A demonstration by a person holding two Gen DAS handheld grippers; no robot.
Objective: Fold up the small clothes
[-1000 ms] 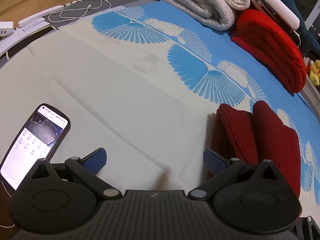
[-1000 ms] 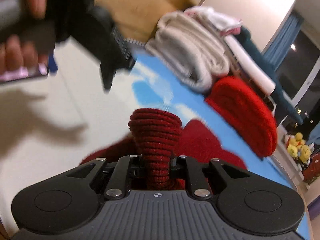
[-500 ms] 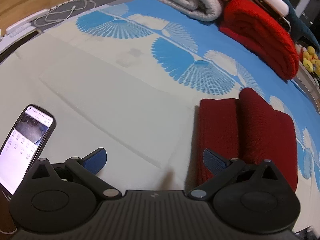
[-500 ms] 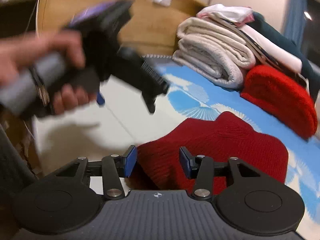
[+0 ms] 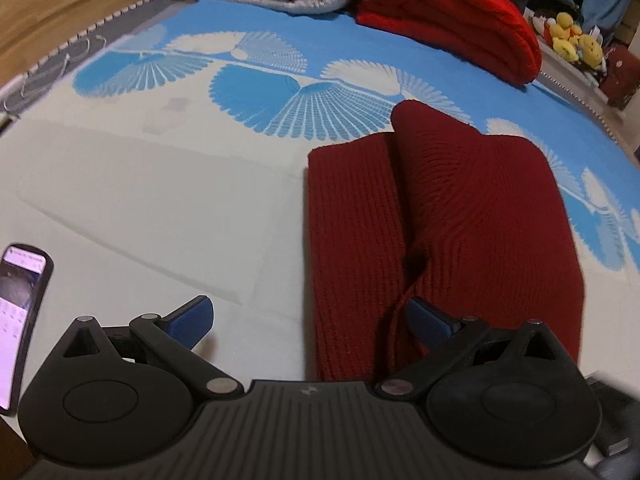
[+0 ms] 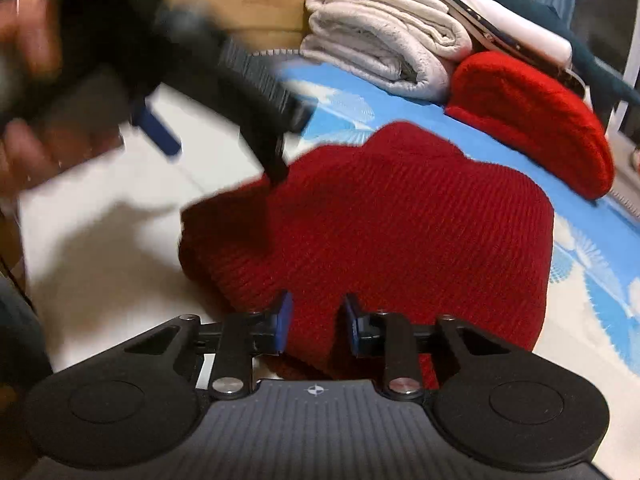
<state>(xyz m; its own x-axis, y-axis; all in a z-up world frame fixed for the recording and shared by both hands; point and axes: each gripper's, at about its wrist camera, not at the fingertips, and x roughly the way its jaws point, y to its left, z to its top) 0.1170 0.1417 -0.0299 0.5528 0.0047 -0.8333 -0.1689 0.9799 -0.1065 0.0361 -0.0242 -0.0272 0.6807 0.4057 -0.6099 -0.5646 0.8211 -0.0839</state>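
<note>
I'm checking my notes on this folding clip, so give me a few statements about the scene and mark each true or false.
1. The dark red knit garment lies folded on the bed cover. True.
2. The left gripper is clamped shut on the garment. False: its jaws stand wide open, one pad over the pale cover, the other at the knit.
3. A phone with a lit screen lies at the left edge of the left wrist view. True.
4. The folded blankets at the far end are blue. False: they are off-white, beside a bright red blanket.
5. The right gripper is wide open, clear of the garment. False: its jaws are closing, knit between them.
</note>
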